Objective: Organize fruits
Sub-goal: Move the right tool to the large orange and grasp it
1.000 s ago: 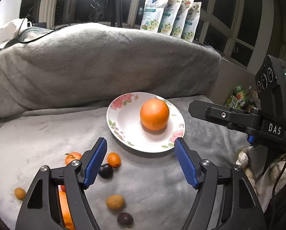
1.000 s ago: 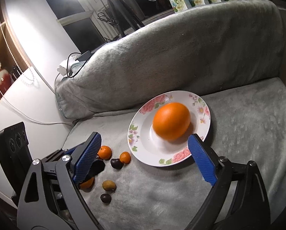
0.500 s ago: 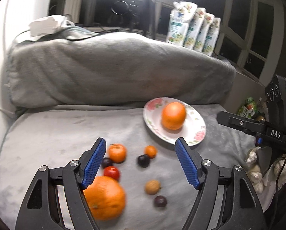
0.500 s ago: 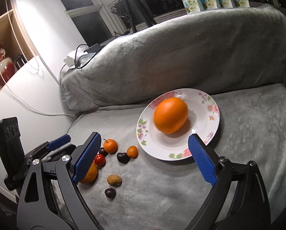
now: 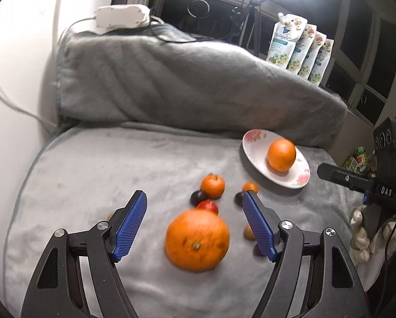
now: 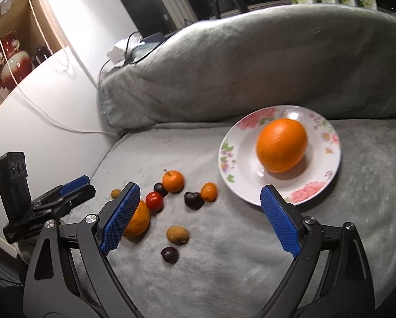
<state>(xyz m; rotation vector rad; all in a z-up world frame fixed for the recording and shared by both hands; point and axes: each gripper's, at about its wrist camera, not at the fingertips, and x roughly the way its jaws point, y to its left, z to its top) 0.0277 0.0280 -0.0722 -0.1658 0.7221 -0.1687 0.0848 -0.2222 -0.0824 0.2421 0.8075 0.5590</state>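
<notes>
A big orange (image 5: 198,239) lies on the grey blanket, framed between the fingers of my open left gripper (image 5: 193,194) without touching either pad. Just beyond it sit a red tomato (image 5: 208,206), a mandarin (image 5: 212,185), a dark plum (image 5: 196,197) and a kumquat (image 5: 250,186). Further right, a flowered plate (image 5: 253,156) carries another orange (image 5: 281,155). My right gripper (image 6: 200,189) is open and empty above the small fruits, with the plate (image 6: 225,159) and its orange (image 6: 281,145) ahead on the right. A brown fruit (image 6: 177,234) and a second plum (image 6: 169,255) lie nearer.
A rolled grey blanket (image 5: 184,87) forms a wall behind the fruit. A white wall (image 6: 65,132) closes the left side. Pouches (image 5: 298,50) stand on the window sill, and a white adaptor (image 5: 121,17) with cables rests on the roll. Pale gloves (image 5: 362,235) lie at the right edge.
My left gripper swung left: the big orange now lies between its fingers and the plate has slid to the right. The right gripper drifted left, so more small fruit shows.
</notes>
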